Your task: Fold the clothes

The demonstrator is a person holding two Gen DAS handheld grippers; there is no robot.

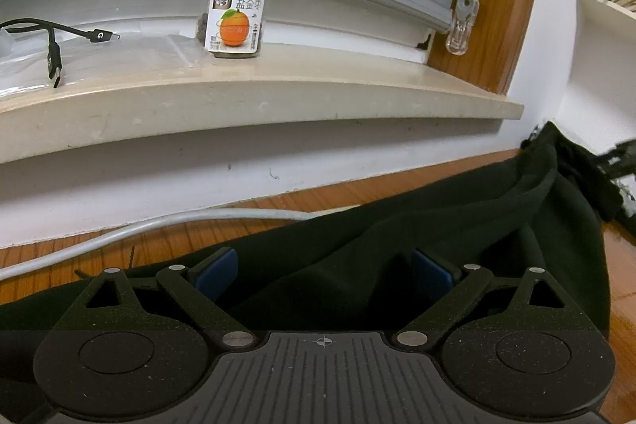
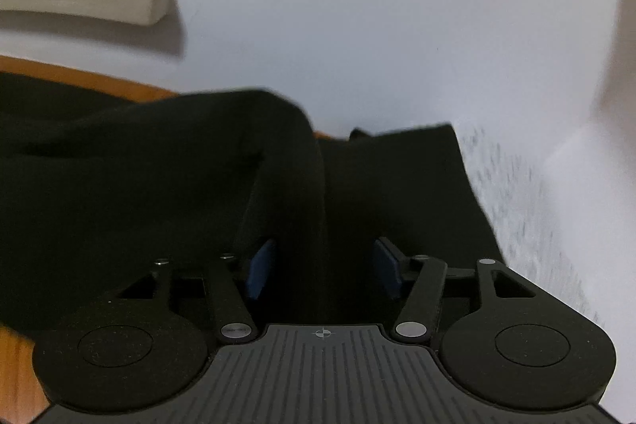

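Note:
A black garment (image 1: pixel 437 225) lies rumpled on the wooden table (image 1: pixel 624 265) below a windowsill. My left gripper (image 1: pixel 324 275) stands open just over it, its blue pads (image 1: pixel 216 273) wide apart, with the cloth lying flat between them. In the right wrist view the same garment (image 2: pixel 119 185) rises in a thick raised fold that runs between the jaws of my right gripper (image 2: pixel 324 273). That gripper is open; its blue pads (image 2: pixel 260 273) stand clear of the fold on both sides. The garment's far end rests against the white wall.
A stone windowsill (image 1: pixel 278 98) overhangs the table and carries a clear jar with an orange label (image 1: pixel 236 14) and black USB cables (image 1: pixel 55 42). A white cable (image 1: pixel 119 237) lies along the table's back edge. The white wall (image 2: pixel 397 26) stands close behind and to the right.

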